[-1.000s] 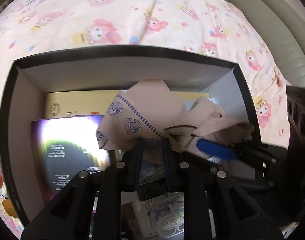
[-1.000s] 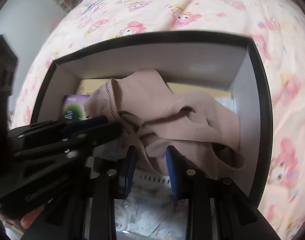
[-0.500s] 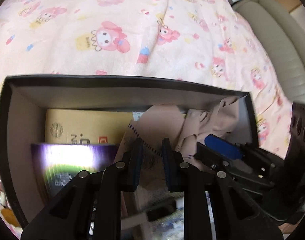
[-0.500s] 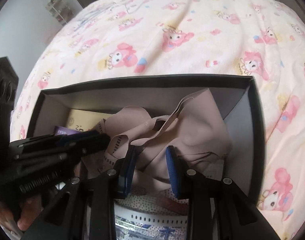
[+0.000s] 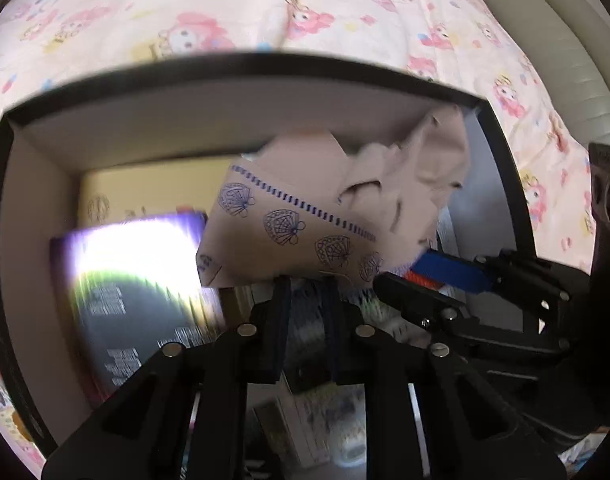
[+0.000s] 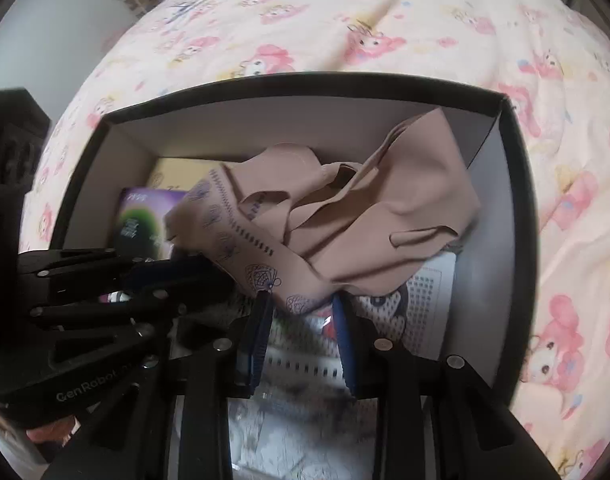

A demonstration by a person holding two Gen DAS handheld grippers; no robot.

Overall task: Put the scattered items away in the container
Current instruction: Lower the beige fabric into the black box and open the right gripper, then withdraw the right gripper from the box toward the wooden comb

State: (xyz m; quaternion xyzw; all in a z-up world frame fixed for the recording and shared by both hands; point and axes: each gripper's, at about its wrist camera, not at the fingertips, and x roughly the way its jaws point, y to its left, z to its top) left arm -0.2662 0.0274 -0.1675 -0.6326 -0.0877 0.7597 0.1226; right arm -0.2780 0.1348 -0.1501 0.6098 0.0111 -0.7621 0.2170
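Beige garment [image 6: 369, 216] hangs over box [image 6: 289, 120] interior, toward far right corner. I hold it w/ both: left tongs [image 5: 307, 284] have just been closing on its hem; right tongs [image 6: 301, 308] clamped. Release pending; other items already in.

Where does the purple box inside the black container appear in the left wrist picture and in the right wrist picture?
Left wrist view: the purple box lies at the centre-left, large and blurred, with strong glare on top, left of the beige cloth.
Right wrist view: the purple box is small, at the centre-left, partly hidden by the beige cloth.
Shared landmark: the yellow box just behind it, toward the far wall of the black container.
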